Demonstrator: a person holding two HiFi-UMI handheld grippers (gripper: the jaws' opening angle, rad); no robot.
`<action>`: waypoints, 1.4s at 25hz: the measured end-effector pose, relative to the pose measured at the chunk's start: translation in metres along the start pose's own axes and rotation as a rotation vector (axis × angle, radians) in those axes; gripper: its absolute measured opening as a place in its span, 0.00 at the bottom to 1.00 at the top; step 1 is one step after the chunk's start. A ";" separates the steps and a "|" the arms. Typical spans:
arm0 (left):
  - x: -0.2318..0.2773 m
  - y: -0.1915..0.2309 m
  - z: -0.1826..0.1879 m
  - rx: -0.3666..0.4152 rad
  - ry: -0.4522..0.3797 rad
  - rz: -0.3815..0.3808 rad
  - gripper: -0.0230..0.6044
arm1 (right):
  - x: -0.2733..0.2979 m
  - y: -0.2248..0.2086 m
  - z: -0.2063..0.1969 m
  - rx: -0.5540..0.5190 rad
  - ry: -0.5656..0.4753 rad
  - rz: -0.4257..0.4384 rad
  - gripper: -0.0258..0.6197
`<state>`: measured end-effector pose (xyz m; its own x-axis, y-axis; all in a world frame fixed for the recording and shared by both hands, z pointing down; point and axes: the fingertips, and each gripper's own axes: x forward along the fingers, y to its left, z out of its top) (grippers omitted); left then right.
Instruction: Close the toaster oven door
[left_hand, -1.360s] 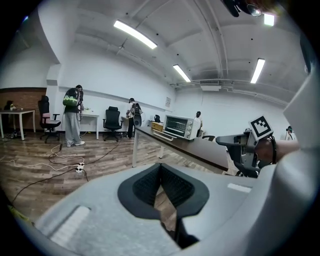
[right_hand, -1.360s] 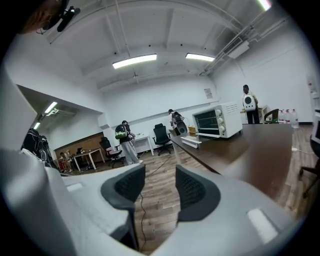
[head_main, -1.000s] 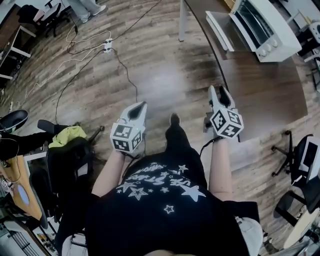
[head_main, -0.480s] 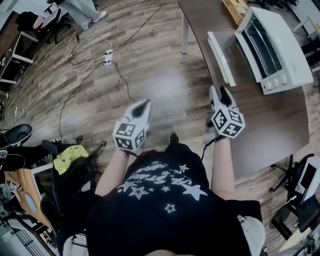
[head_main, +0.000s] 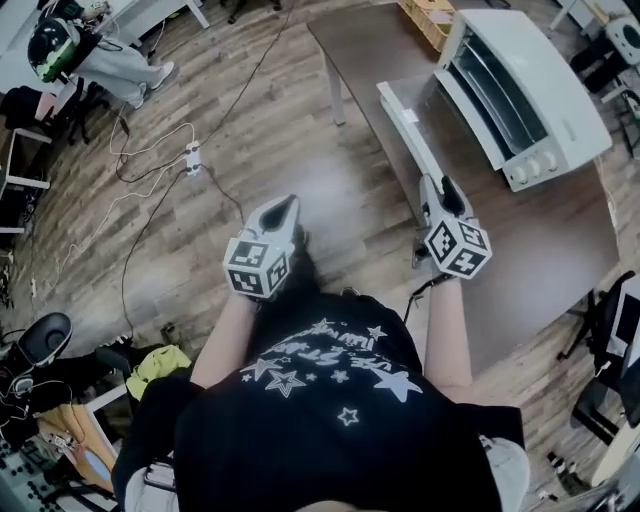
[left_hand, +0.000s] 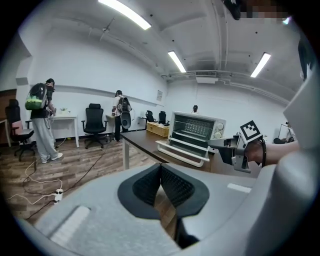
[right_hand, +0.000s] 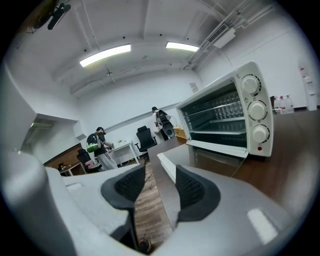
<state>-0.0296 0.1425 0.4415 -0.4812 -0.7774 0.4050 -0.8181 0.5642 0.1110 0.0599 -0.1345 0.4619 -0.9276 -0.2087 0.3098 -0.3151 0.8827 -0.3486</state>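
Note:
A white toaster oven (head_main: 530, 90) stands on a dark brown table (head_main: 560, 230), and its glass door (head_main: 420, 125) hangs open, lying flat toward me. My right gripper (head_main: 440, 185) is open and empty, over the table's near edge just short of the door's front rim. In the right gripper view the oven (right_hand: 235, 115) and its lowered door (right_hand: 220, 150) lie just beyond the open right gripper (right_hand: 160, 175). My left gripper (head_main: 285, 205) is over the floor, left of the table, shut on nothing. The left gripper view shows the left gripper (left_hand: 160, 167), the oven (left_hand: 197, 130) and the right gripper (left_hand: 235, 150).
Cables and a power strip (head_main: 190, 157) lie on the wood floor at the left. A person with a backpack (head_main: 70, 50) stands at the far left by desks and chairs. A box (head_main: 435, 15) sits at the table's far end. Office chairs (head_main: 610, 330) stand right of the table.
The person has stepped toward the table, so the oven and its open door are now closer to the right gripper. Both grippers keep their pose and state.

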 end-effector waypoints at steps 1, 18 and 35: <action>0.014 0.002 0.004 0.010 0.003 -0.027 0.05 | 0.003 -0.007 0.003 0.008 -0.009 -0.027 0.34; 0.242 0.015 0.090 0.259 0.143 -0.693 0.05 | -0.007 -0.066 0.020 0.228 -0.189 -0.728 0.34; 0.294 0.021 0.070 0.376 0.250 -0.933 0.05 | 0.010 -0.026 -0.060 0.359 -0.110 -0.979 0.34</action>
<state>-0.2105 -0.0933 0.4997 0.4384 -0.7567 0.4850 -0.8981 -0.3895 0.2041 0.0712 -0.1341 0.5276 -0.2431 -0.8174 0.5223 -0.9621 0.1347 -0.2371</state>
